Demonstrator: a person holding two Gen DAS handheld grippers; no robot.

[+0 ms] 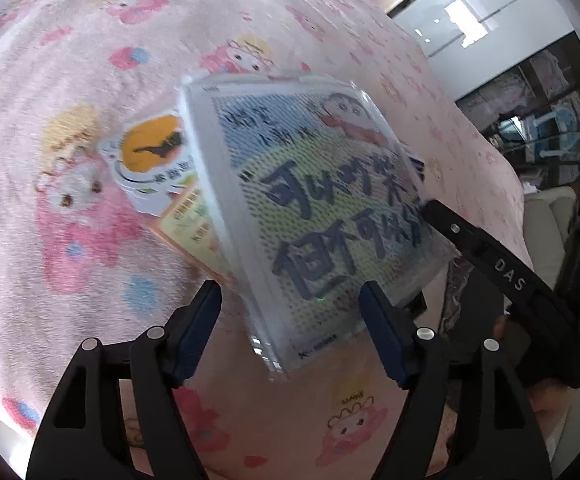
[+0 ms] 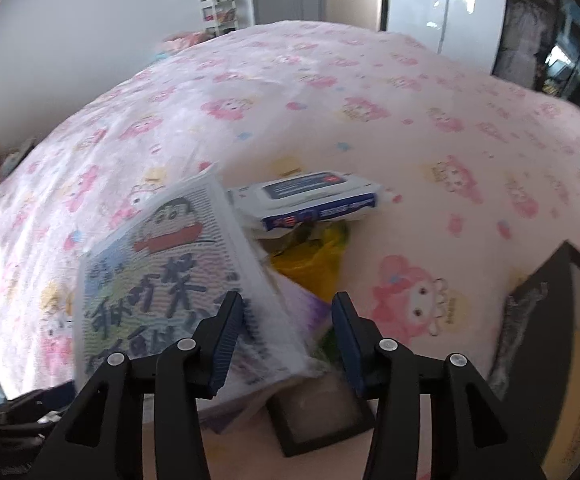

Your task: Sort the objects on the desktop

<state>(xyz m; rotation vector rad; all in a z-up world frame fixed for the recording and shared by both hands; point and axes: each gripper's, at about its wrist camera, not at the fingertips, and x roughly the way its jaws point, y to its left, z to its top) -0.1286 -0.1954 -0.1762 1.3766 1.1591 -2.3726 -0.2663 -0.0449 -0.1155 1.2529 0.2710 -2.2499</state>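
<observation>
A flat clear-wrapped cartoon panel (image 1: 322, 216) with blue characters tilts up off the pink blanket. In the left wrist view my left gripper (image 1: 290, 316) is open, its jaws on either side of the panel's near edge, not closed on it. The right gripper's black finger (image 1: 502, 268) reaches the panel's right edge. In the right wrist view the panel (image 2: 161, 280) leans on a pile, and my right gripper (image 2: 287, 332) is open with its left pad touching the panel's right edge. A wet wipes pack (image 2: 314, 200) lies behind, above a yellow bag (image 2: 314, 264).
Under the panel lie a round orange sticker card (image 1: 149, 152) and a yellow-green leaflet (image 1: 189, 224). A small black frame (image 2: 322, 416) sits below the right gripper, a larger black frame (image 2: 542, 320) at right. The pink blanket (image 2: 410, 120) covers the whole surface.
</observation>
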